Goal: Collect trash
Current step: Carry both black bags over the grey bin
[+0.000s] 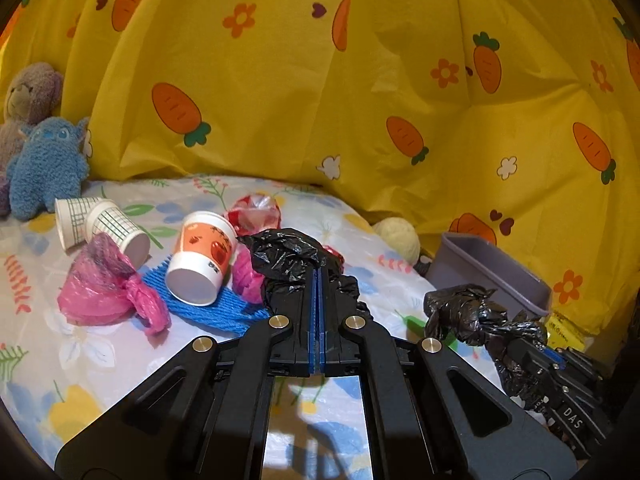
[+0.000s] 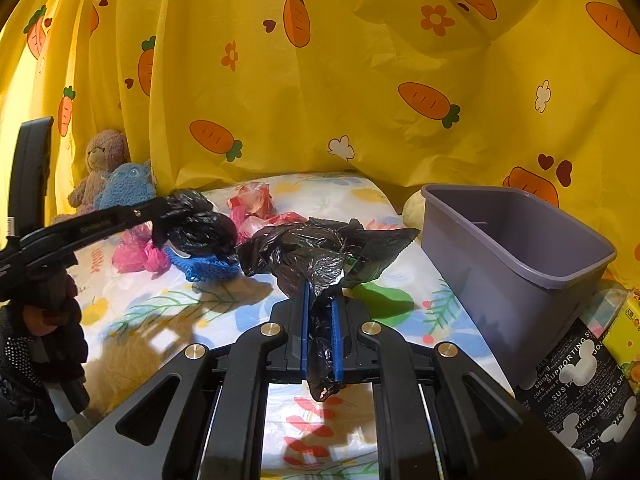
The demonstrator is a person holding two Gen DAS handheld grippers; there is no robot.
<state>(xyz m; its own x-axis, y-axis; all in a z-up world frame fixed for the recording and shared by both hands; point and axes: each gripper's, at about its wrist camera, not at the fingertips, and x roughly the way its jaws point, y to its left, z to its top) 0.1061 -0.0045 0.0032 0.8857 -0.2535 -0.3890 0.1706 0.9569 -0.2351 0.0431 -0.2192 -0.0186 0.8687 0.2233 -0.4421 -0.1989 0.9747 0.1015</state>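
My left gripper point(image 1: 319, 280) is shut, its blue pads pinching a crumpled black plastic bag point(image 1: 288, 254) at their tips. In the right wrist view that left gripper point(image 2: 160, 212) reaches in from the left with its black bag point(image 2: 196, 226) above the pile. My right gripper point(image 2: 320, 296) is shut on a second black bag point(image 2: 320, 252), which bunches between the pads and hangs behind them. From the left wrist view, the right gripper point(image 1: 516, 346) and its bag point(image 1: 468, 314) sit low right, beside the purple bin point(image 1: 492, 270).
On the floral sheet point(image 1: 80, 352) lie an orange paper cup point(image 1: 200, 266), two checked cups point(image 1: 100, 224), a pink bag point(image 1: 100, 292), blue netting point(image 1: 216, 308) and a red-clear bag point(image 1: 252, 212). The bin point(image 2: 520, 248) stands open at right. Plush toys point(image 1: 44, 164) sit far left, with a yellow carrot curtain point(image 1: 320, 80) behind.
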